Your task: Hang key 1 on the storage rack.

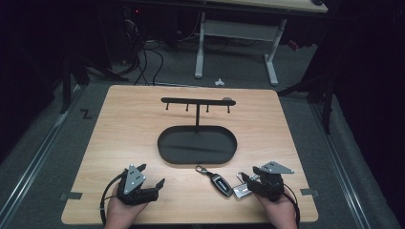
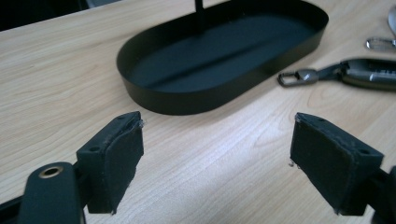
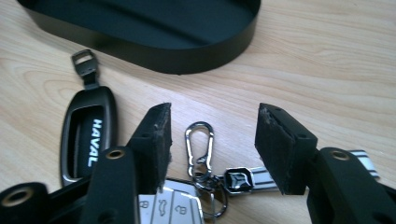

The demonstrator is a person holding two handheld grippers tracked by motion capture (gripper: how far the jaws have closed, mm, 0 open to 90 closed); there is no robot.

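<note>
Two hands at the near table edge, one gripper each. Landmark: black oval tray with its hook rack, mid-table.

Right gripper sits just near-right of the tray, jaws spread partway, nothing pinched. Between and under them lies the white key fob, its silver clip pointing toward the tray in the right gripper view, a striped strap running off under one pad. Pads stand to either side of the clip, not touching it as far as I can tell.

Black key fob lies just near the tray's front rim, between the two grippers.

Left gripper, near-left of the tray, jaws wide apart over bare wood, empty.

Handling (a judgement): fobs are light, rigid, smooth-shelled, likely slippery flat on wood; clip and ring dangle loose. Best purchase looks to be across the fob's narrow sides, or on the clip for hanging.
</note>
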